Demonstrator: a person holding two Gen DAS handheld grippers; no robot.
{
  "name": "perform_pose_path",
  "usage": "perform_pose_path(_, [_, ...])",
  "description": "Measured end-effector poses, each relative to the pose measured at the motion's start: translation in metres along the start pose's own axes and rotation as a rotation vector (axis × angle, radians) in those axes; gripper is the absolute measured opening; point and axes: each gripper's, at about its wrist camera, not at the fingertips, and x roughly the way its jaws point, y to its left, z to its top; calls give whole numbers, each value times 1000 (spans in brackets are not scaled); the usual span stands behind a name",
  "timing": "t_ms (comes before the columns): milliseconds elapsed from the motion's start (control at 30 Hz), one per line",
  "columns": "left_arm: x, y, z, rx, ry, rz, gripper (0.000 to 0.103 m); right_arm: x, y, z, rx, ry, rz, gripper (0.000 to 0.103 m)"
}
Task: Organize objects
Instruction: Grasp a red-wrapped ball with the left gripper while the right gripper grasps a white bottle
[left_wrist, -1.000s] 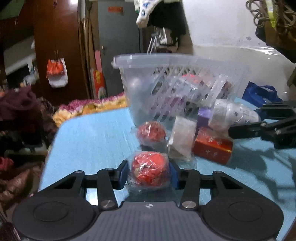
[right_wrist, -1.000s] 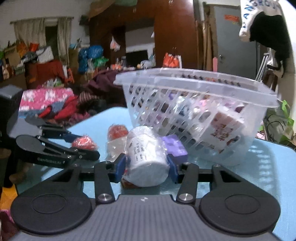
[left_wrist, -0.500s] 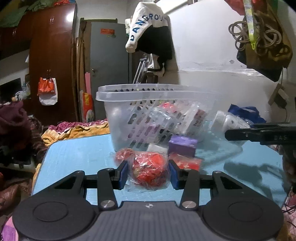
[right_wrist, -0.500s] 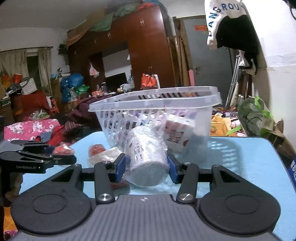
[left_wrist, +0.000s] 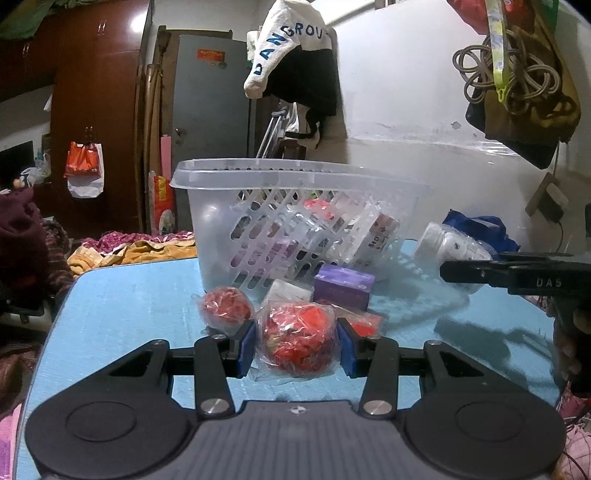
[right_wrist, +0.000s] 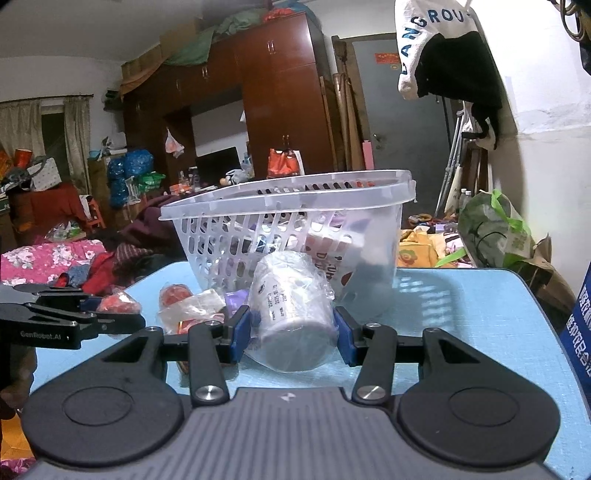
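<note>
My left gripper (left_wrist: 296, 345) is shut on a red ball wrapped in clear plastic (left_wrist: 297, 339), held above the blue table (left_wrist: 122, 306). My right gripper (right_wrist: 291, 330) is shut on a white jar in a clear bag (right_wrist: 291, 314), also lifted; the jar shows in the left wrist view (left_wrist: 452, 245). A clear perforated basket (left_wrist: 295, 214) stands behind, holding several packets; it also shows in the right wrist view (right_wrist: 295, 221). On the table before it lie a second wrapped red ball (left_wrist: 225, 306), a purple box (left_wrist: 343, 286), a white packet (left_wrist: 290, 291) and a red packet (left_wrist: 364, 325).
The table ends at its left edge (left_wrist: 55, 332) with clothes piled beyond. A blue box (right_wrist: 580, 325) stands at the table's right edge in the right wrist view. A wall with hanging bags (left_wrist: 517, 92) lies behind the basket.
Both grippers have lifted with their objects and tilted up, so the basket now sits lower and farther in view. The grips have not changed.
</note>
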Motion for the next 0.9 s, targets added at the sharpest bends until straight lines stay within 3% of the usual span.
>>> perform_pose_path(300, [-8,6,8,-46,-34,-49,49,-10,5,7,0,-54,51,51])
perform_pose_path(467, [-17,2,67,21,-161,-51,49,-21,10,41,-26,-133,34,51])
perform_pose_path(633, [3,4,129,18,-183,-45,49,-6,3,101,-47,-171,-48,52])
perform_pose_path(767, [34,-2,156,35,-156,25,49,39,-4,132,-54,-98,-96,52])
perform_pose_path(900, [72,2,159,19,-94,32,52,74,-5,134,-69,-35,-112,53])
